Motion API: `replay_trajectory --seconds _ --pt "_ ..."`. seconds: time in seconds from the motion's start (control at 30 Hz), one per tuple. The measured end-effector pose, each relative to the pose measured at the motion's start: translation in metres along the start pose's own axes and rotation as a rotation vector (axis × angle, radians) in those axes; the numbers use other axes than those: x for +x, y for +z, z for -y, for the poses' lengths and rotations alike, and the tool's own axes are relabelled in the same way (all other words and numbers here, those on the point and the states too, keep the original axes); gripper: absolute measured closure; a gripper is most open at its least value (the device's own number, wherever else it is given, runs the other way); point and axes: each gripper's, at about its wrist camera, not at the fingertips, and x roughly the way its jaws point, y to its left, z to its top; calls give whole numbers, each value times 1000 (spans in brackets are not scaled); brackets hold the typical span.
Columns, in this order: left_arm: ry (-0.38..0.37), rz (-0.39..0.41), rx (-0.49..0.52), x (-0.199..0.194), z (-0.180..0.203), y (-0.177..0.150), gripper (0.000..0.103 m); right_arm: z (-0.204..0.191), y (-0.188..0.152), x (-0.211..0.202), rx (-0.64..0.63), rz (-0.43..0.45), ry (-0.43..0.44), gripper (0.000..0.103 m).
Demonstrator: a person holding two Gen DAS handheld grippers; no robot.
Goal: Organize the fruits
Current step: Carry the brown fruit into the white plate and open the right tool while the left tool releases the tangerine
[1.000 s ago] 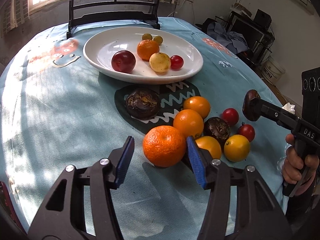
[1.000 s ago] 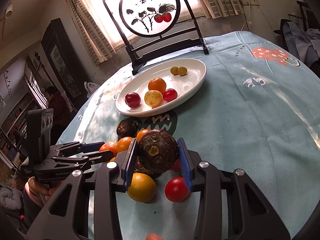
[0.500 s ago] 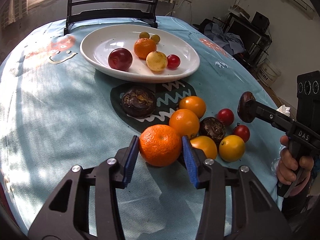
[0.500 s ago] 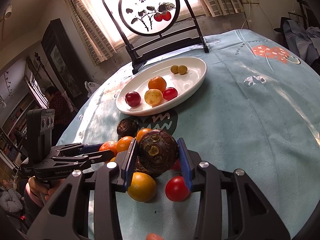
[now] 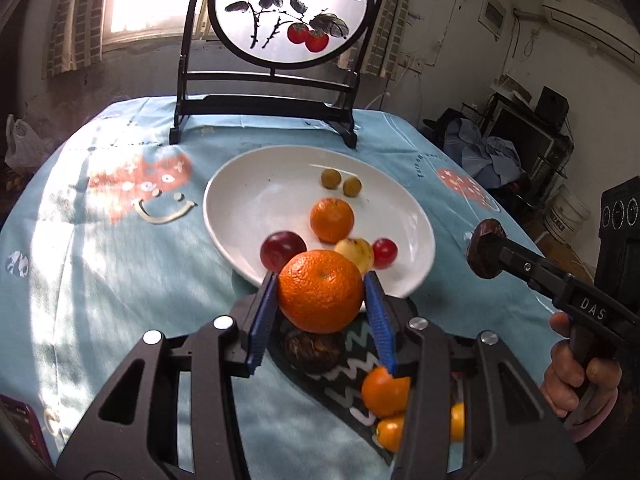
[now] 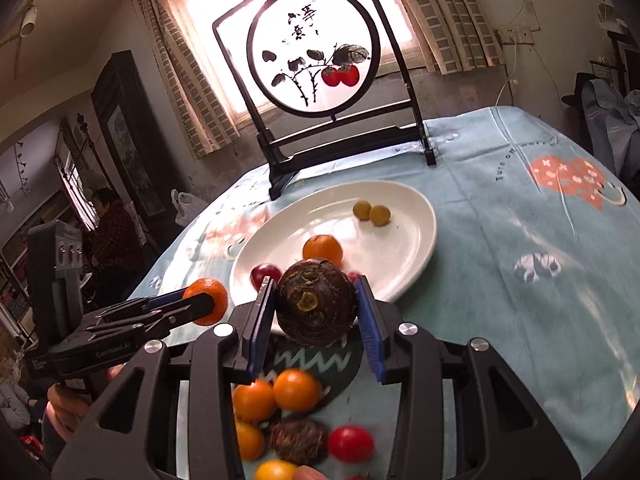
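Left gripper (image 5: pixel 322 312) clamped on the big orange (image 5: pixel 321 296), blue pads flush against both sides, fruit off the cloth and hanging just short of the near rim of the white plate (image 5: pixel 240 184). Right gripper (image 6: pixel 316 312) likewise closed on the dark round fruit (image 6: pixel 316 302), also lifted, near the plate's near edge.

Step in hand, I'd say: carry both to the plate and set down. Tips:
- Aim the orange at the bare left and far part of the plate; the near right is crowded by the plum (image 5: pixel 283 249), small orange (image 5: pixel 332 219), yellow fruit (image 5: pixel 356 254) and cherry tomato (image 5: pixel 385 250).
- Lower until the fruit rests before releasing. Plate is shallow and glossy, so round fruit will likely roll.
- Stagger the two drops so the grippers don't cross over the plate.
- Keep the dark fruit clear of the two small green fruits (image 6: pixel 372 212) at the far side.

Materials:
- Orange: dimpled peel, firm, slightly flattened sphere.
- Dark fruit: rough, mottled brown skin, near-spherical, looks hard.
- Plate: smooth glazed oval, low rim.
- Tablecloth (image 5: pixel 120 260): soft light-blue printed fabric, some grip.
- Pads: ribbed blue, look rubbery.
- Remaining loose fruits on the cloth below the right gripper: small oranges (image 6: pixel 296 390), red tomato (image 6: pixel 351 444), another brown one (image 6: pixel 298 442).
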Motion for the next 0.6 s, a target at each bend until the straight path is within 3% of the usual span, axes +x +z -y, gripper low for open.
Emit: replay_trajectory --seconds 0.2,0.43,0.5,0.57,0.6 --pt "60 -13 -54 36 -16 27 58 23 15 50 34 -58 -39 62" --pt "92 -21 -69 59 -27 41 58 36 24 67 56 -85 -23 61" --pt "95 -23 -82 61 -30 42 55 38 25 69 68 -94 -13 56" --pt "94 -13 -88 54 -29 40 30 38 25 66 74 -106 -18 51" --pt "96 4 -95 47 -28 40 25 38 25 63 78 -105 -6 51"
